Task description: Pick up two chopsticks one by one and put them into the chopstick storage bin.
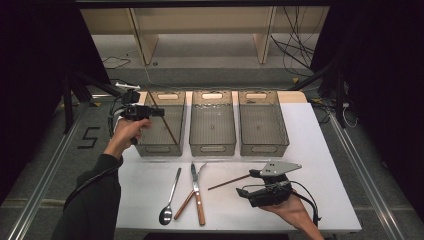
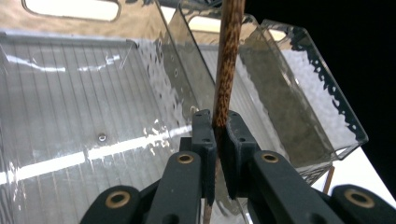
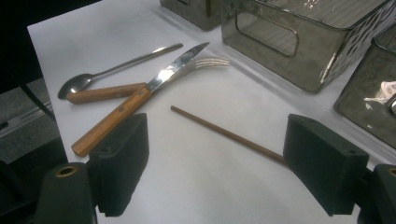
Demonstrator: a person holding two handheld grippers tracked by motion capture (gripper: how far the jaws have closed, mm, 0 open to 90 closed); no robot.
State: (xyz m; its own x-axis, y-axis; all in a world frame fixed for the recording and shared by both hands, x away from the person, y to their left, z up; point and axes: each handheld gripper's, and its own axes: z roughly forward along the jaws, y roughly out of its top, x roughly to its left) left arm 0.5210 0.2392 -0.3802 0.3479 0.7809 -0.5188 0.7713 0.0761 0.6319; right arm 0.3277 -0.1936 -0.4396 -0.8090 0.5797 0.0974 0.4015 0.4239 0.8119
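**Left tongs hold one chopstick over the left bin; right tongs gape above the other**

The person's left forearm reaches up and forward from the lower left of the high view, the hand wrapped round the left tongs (image 1: 155, 112), which point sideways across the rim of the left bin (image 1: 160, 145). The right hand rests low on the worktop (image 1: 330, 150), carrying the right tongs (image 1: 245, 182) with their nose turned toward the cutlery.

The left gripper view shows what the high view cannot: the jaws nearly together, pinching a speckled brown held chopstick (image 2: 226, 70) that rises straight out past the pads, with the ribbed floor of the left bin (image 2: 70, 116) behind it. In the high view that held chopstick (image 1: 162, 117) slants down from the left tongs into the bin.

The right gripper view shows its jaws standing wide, nothing between the pads. A second chopstick (image 3: 224, 132) lies flat on the worktop ahead of them, its near end just beside the right-hand jaw. Beyond the jaws lie a knife (image 3: 135, 100), a fork (image 3: 205, 63) and a spoon (image 3: 93, 77), the knife crossing the fork.
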